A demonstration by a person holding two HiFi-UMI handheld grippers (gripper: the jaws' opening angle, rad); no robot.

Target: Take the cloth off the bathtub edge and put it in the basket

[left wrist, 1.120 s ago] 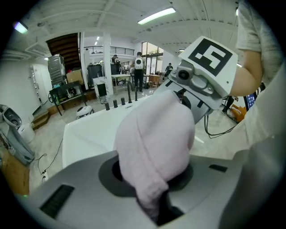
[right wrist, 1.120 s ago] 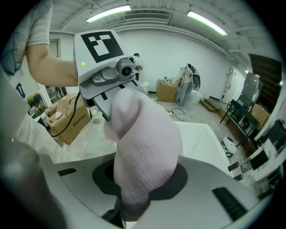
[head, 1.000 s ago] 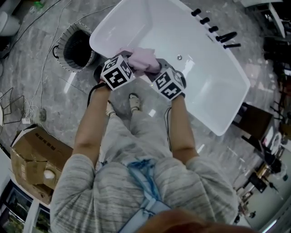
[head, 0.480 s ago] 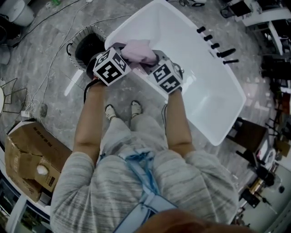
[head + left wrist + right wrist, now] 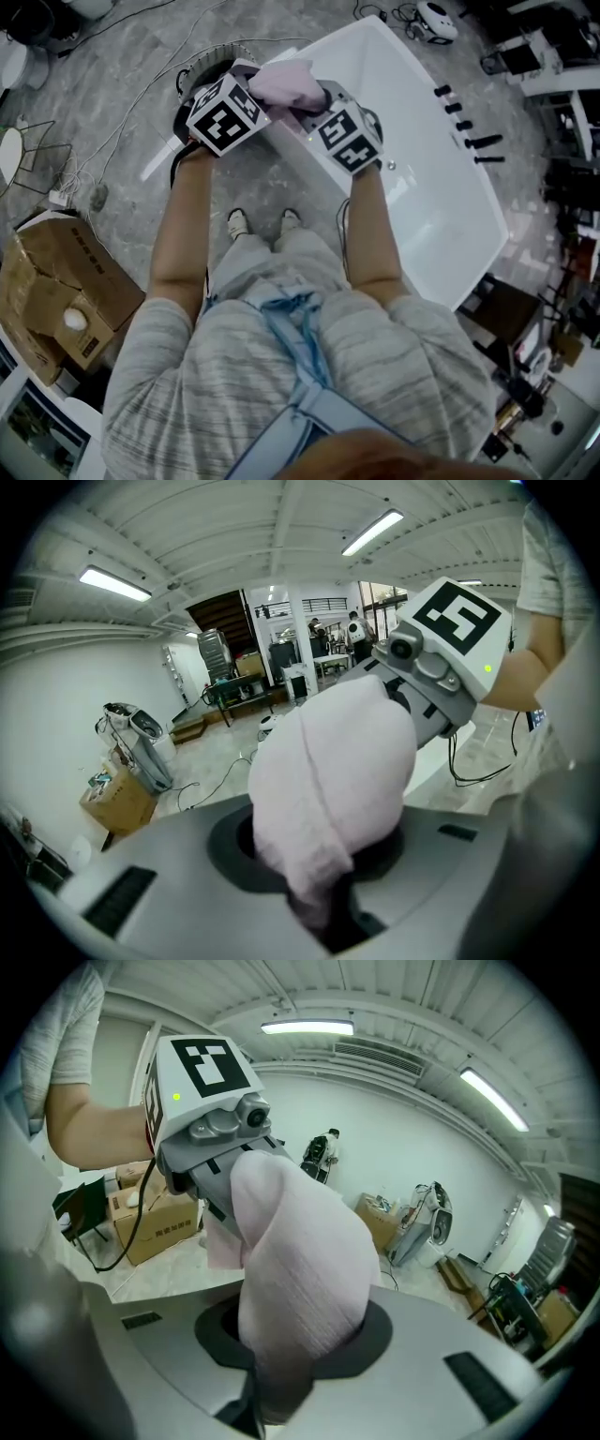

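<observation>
**Desk:** Where was the cloth at that moment?

**Operator:** It was bunched between my two claws. The left claw [image 5: 251, 94] and the right claw [image 5: 317, 101] faced each other, and the pink cloth [image 5: 286, 82] bulged up between them.

**Desk:** Were both claws really gripping it?

**Operator:** Yes. In the left gripper view the jaws stood narrow, pinched on a fold that ran down into the slot. The rest of the cloth ballooned out in front of the lens. The right gripper view showed the same, with the jaws narrow and clamped on a twisted end. Each view also caught the other claw just behind the bundle, and only the room lay beyond it, so I had the cloth held up in the air.

**Desk:** And the tub?

**Operator:** From the head view the white tub [image 5: 422, 187] ran off to the right across the grey floor [image 5: 122, 112]. The cloth sat over the tub's near corner in that view. I couldn't tell how high above the rim it hung.

**Desk:** And the basket?

**Operator:** The basket [image 5: 199, 67] was round and dark inside. It stood on the floor just beside the tub's end, partly hidden behind my left claw. The cloth was not in it, only near its rim.

**Desk:** Anything else?

**Operator:** A cardboard box [image 5: 56, 281] stood well apart at the left, and there were black fittings [image 5: 466, 117] along the tub's far rim.
</observation>
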